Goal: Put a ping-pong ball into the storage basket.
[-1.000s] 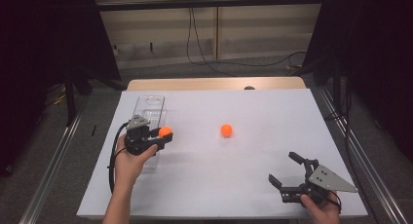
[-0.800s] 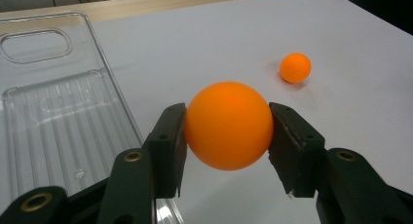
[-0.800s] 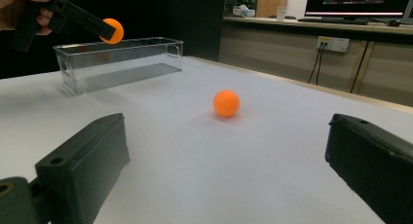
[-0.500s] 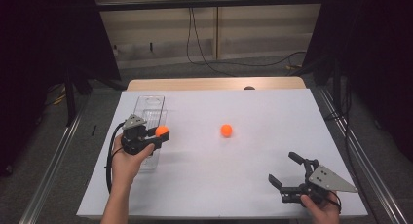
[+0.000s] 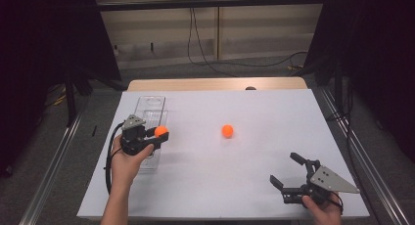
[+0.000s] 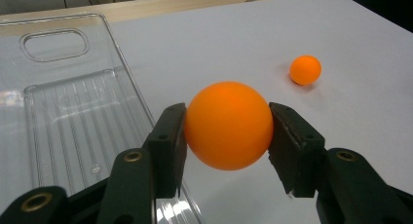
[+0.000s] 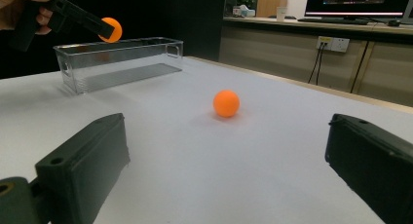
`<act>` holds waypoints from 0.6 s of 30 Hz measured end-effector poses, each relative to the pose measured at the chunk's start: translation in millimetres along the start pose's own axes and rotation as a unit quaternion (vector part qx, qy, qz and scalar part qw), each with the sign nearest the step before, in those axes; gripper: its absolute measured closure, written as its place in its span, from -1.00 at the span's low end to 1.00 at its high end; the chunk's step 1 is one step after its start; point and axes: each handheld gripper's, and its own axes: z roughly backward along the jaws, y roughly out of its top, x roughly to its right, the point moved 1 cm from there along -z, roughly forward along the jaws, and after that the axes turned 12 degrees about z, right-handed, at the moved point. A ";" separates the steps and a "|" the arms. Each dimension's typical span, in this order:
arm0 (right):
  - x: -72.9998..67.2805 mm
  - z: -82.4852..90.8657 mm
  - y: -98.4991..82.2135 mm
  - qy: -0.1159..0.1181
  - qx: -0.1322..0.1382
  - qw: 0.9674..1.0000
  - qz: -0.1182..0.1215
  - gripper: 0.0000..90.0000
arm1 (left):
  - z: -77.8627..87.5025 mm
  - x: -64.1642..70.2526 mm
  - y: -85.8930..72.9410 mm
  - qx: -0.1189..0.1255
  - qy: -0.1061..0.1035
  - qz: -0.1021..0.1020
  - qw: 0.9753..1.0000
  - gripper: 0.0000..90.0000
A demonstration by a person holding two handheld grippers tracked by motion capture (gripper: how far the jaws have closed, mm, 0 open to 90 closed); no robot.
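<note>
**Held ball at the bin's near-side wall; drop needs a short sideways carry**

Left gripper (image 5: 157, 137): jaws clamped on a small orange plastic ball (image 6: 229, 125), one pad on each side at about its widest line. In the left gripper view the ball sits squarely between the pads, nothing slipping that I can tell.

Key relation: the clear rectangular plastic bin (image 5: 147, 118) lies below and to the left of the gripper's tip. In the high view the ball (image 5: 161, 131) hangs at or just outside the bin's right-hand long wall; I cannot tell whether it is already over the opening. The right gripper view puts the ball (image 7: 111, 29) above rim height, close to the bin's (image 7: 122, 61) far end.

Bin's long axis: runs away from the person, roughly crosswise to the left gripper's jaws, which point to the right across the tabletop (image 5: 254, 186). The ball, being round, has no axis or heading of its own.

Judgement: a small shift towards the bin's middle, then release.

Second orange ball (image 5: 227, 131): on the tabletop, well apart from both grippers, ahead of the right gripper (image 5: 289, 172), whose jaws stand wide with nothing between. The right hand looks slightly nearer to it.
</note>
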 end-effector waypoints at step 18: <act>0.0 0.0 -0.1 0.001 0.000 1.000 0.001 -0.97 | 2.5 -4.8 0.1 0.003 0.008 0.003 1.000 0.13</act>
